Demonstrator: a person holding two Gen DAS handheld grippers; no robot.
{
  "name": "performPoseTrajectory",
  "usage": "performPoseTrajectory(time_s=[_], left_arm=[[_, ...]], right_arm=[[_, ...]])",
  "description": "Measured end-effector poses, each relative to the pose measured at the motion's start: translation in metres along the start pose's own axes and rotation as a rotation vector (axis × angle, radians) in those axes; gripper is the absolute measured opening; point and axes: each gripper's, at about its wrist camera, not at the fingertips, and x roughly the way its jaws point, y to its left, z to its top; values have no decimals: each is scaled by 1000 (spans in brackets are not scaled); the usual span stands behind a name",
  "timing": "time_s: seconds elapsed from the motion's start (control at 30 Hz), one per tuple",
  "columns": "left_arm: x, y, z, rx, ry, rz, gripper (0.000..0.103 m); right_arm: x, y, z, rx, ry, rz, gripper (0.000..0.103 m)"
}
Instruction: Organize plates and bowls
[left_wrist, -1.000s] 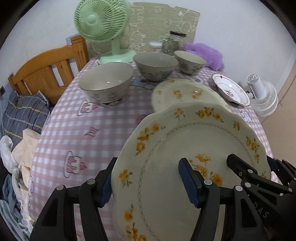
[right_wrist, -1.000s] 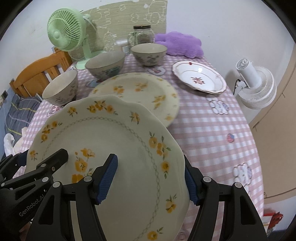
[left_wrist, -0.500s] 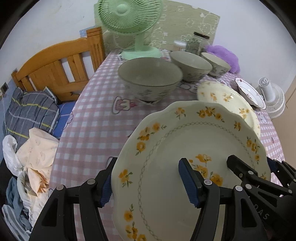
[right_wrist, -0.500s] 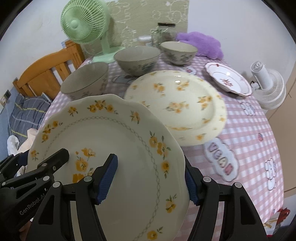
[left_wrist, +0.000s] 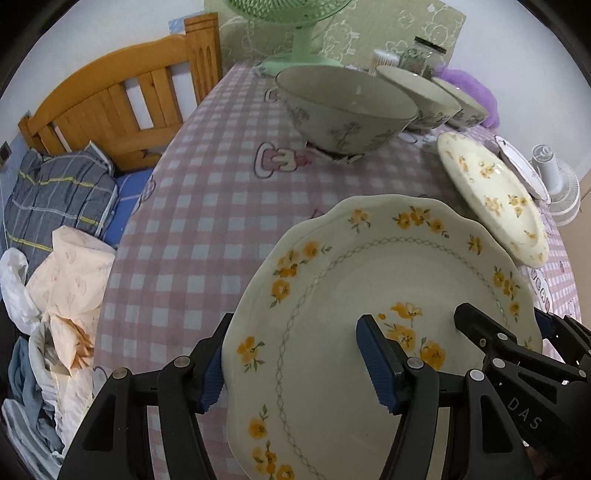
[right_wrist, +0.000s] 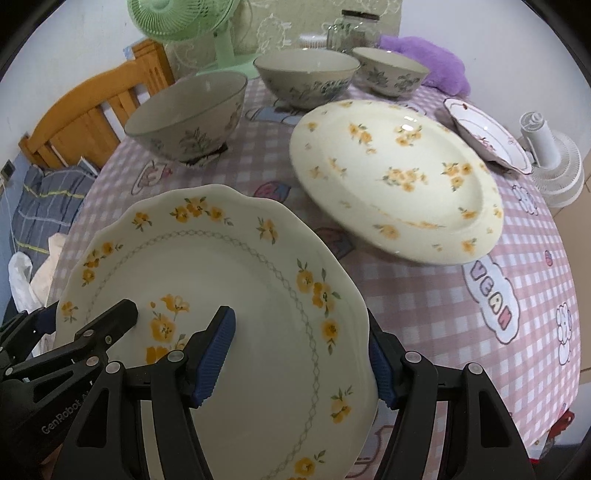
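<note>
Both grippers hold one cream plate with yellow flowers and a scalloped rim above the table. My left gripper is shut on its left rim. My right gripper is shut on its right rim. A larger cream flowered plate lies on the table ahead to the right. Three floral bowls stand behind: a near one, a middle one and a small far one. A white plate with red pattern lies at the far right.
The table has a pink checked cloth. A green fan, a glass jar and a purple plush stand at the back. A wooden headboard and bedding are left. A white fan is right.
Both grippers with the held plate have moved forward and left over the table. The bowls and the larger flowered plate now look closer and shifted to the right.
</note>
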Motion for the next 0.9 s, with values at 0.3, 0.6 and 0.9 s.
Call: performPoseTrajectory(time_s=[0.3, 0.6, 0.9], left_arm=[[3, -3, -1, 33, 6, 19, 67], [-12, -9, 6, 62, 11, 38, 80], [-36, -6, 14, 36, 2, 30, 93]], right_arm=[[9, 1, -1, 11, 37, -2, 69], [-12, 2, 8, -21, 19, -5, 70], [-46, -5, 19, -29, -19, 12, 70]])
